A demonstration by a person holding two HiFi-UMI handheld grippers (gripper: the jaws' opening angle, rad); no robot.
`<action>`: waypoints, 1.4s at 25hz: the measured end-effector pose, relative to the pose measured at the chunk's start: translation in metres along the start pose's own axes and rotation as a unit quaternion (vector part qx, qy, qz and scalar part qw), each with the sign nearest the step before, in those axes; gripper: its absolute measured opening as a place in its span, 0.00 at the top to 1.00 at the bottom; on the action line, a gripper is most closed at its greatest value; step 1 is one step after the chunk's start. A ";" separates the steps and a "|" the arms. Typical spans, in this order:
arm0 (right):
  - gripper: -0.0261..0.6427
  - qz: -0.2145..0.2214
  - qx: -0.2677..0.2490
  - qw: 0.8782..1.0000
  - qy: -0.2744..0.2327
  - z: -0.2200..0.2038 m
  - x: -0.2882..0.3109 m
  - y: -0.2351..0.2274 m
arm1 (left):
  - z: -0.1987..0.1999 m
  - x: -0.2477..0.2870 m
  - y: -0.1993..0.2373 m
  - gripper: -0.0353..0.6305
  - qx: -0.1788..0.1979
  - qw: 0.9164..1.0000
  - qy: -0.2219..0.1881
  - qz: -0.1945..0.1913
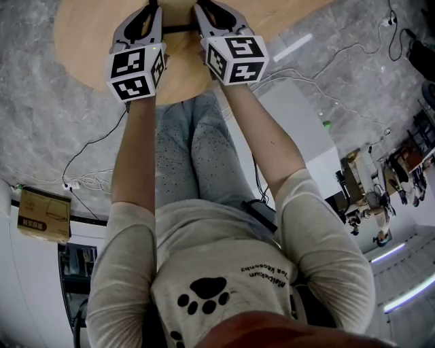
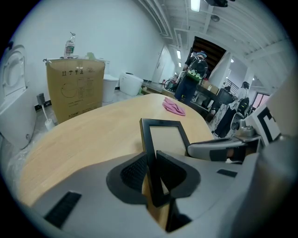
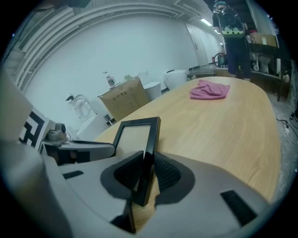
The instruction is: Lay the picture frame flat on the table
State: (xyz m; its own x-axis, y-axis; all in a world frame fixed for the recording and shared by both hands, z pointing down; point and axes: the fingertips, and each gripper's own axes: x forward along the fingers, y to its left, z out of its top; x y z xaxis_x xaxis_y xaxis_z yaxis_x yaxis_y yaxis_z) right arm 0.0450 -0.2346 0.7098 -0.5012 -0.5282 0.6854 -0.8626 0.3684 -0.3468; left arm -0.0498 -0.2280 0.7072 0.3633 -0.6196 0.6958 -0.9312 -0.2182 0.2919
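A black picture frame [image 2: 150, 139] with a pale inner panel is held between both grippers over the near part of the round wooden table [image 1: 88, 41]. My left gripper [image 2: 152, 174] is shut on the frame's left side bar. My right gripper [image 3: 146, 174] is shut on the frame [image 3: 151, 137] at its right side bar. The frame leans away from both gripper cameras, its far end toward the table's middle. In the head view only a thin black bar of the frame [image 1: 180, 28] shows between the left gripper [image 1: 146, 24] and the right gripper [image 1: 216, 17]. Whether the frame touches the tabletop is hidden.
A pink cloth [image 2: 173, 107] [image 3: 210, 89] lies on the far part of the table. A tall cardboard box [image 2: 74, 88] [image 3: 125, 102] stands beyond the table's edge. Cables and a small box [image 1: 44, 214] lie on the grey floor. People stand in the background [image 2: 191, 76].
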 end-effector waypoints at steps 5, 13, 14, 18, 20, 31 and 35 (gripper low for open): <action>0.84 0.000 0.006 1.000 0.006 0.000 0.002 0.001 | 0.000 0.001 0.002 0.84 -0.004 1.000 0.005 0.001; 0.84 -0.001 0.019 1.000 0.018 -0.003 0.008 -0.004 | -0.004 0.008 0.003 0.84 -0.009 1.000 0.018 -0.003; 0.84 -0.001 0.020 1.000 0.020 -0.004 0.008 -0.004 | -0.004 0.009 0.004 0.84 -0.010 1.000 0.020 -0.003; 0.84 -0.001 0.024 0.999 0.024 -0.006 0.011 -0.007 | -0.007 0.013 0.004 0.84 -0.014 1.000 0.026 -0.004; 0.84 -0.003 0.026 0.999 0.026 -0.006 0.012 -0.008 | -0.007 0.014 0.005 0.84 -0.015 0.999 0.029 -0.004; 0.84 -0.003 0.031 0.999 0.032 -0.004 0.016 -0.007 | -0.006 0.016 0.008 0.83 -0.016 0.999 0.036 -0.002; 0.84 -0.004 0.028 0.999 0.032 -0.005 0.014 -0.010 | -0.005 0.017 0.005 0.83 -0.007 0.999 0.039 0.005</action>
State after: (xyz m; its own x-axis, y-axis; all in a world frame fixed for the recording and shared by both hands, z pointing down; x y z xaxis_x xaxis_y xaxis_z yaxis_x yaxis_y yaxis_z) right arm 0.0467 -0.2416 0.7265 -0.4904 -0.4808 0.7269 -0.8699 0.3203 -0.3750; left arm -0.0486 -0.2361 0.7240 0.3563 -0.5606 0.7475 -0.9343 -0.2019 0.2938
